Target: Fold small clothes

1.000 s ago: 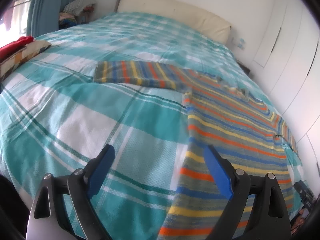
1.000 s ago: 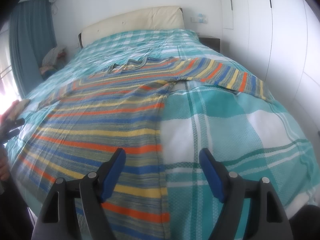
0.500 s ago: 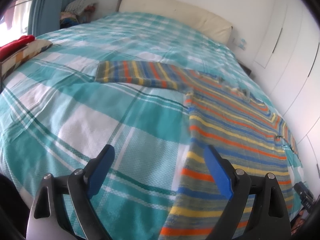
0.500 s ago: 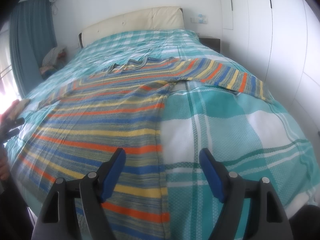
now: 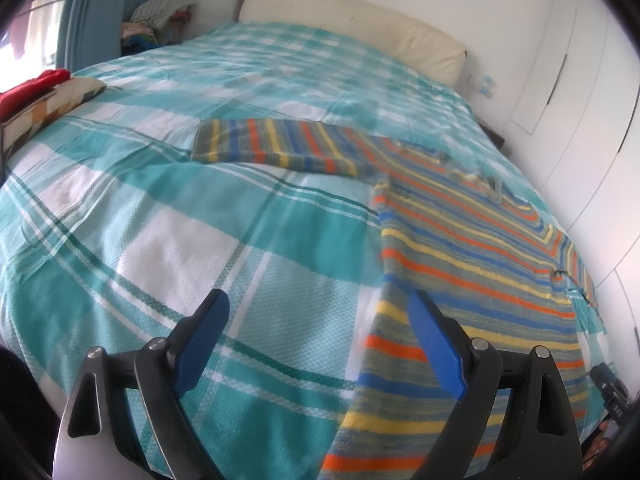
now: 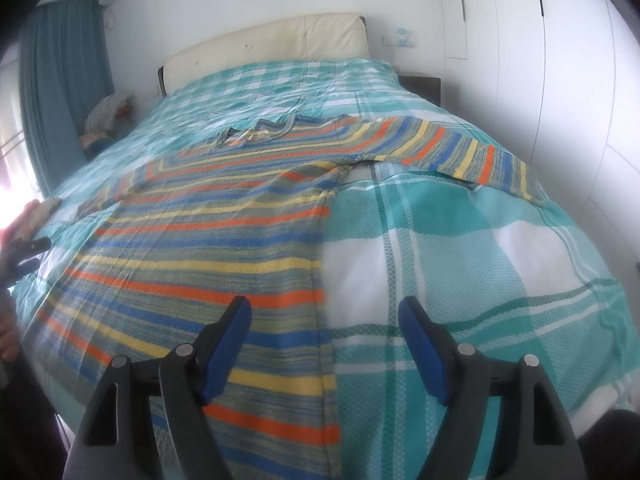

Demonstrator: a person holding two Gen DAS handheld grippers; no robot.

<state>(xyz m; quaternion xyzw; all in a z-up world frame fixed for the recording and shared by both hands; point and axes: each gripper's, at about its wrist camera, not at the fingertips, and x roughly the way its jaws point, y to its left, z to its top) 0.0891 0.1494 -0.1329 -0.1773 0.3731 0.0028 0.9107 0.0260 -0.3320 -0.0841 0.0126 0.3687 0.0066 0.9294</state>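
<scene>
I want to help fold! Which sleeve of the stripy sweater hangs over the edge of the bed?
The sleeve on the wardrobe side: its cuff droops past the bed's edge. The other sleeve lies flat on the checked bedspread.

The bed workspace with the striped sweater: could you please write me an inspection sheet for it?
Surface: bed with a teal and white checked cover, lightly creased.
Job's things: one knitted sweater with orange, yellow and blue stripes, spread flat and unfolded, both sleeves out sideways, neck toward the headboard.
Clutter: red cloth on a patterned cushion at the bed's edge; pile of fabrics beside the bed head.
Grippers: left gripper open, empty, above the sweater's side edge; right gripper open, empty, above the opposite side edge.
Cables: nothing seen.
Surroundings: cream padded headboard, teal curtain, white wardrobe doors.
</scene>
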